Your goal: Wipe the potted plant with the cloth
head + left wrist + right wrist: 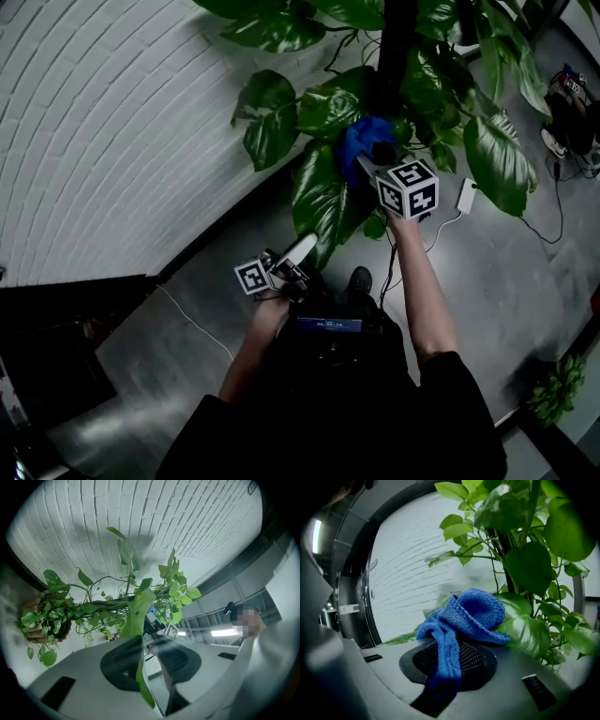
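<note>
A white brick wall [94,122] fills the left of the head view, meeting the grey floor [506,281] along a dark skirting. Near the bottom centre, the left gripper [302,249] points up toward the plant [328,103], with its jaws closed on the lower tip of a long hanging leaf [319,202]. In the left gripper view the same leaf [136,613] runs as a narrow green strip down between the two pads, which nearly meet, and the rest of the plant spreads behind it against the wall.

To the right and higher, the right gripper [373,157] reaches into the foliage beside the dark central stem. The blue cloth [361,136] is pinched between its jaws and bunches out past the tips. In the right gripper view the cloth [464,613] hangs down through the gap between the pads, and its bunched end lies against a broad leaf just right of the tips. Further right, a small white adapter [466,195] lies on the floor with its cable trailing.
</note>
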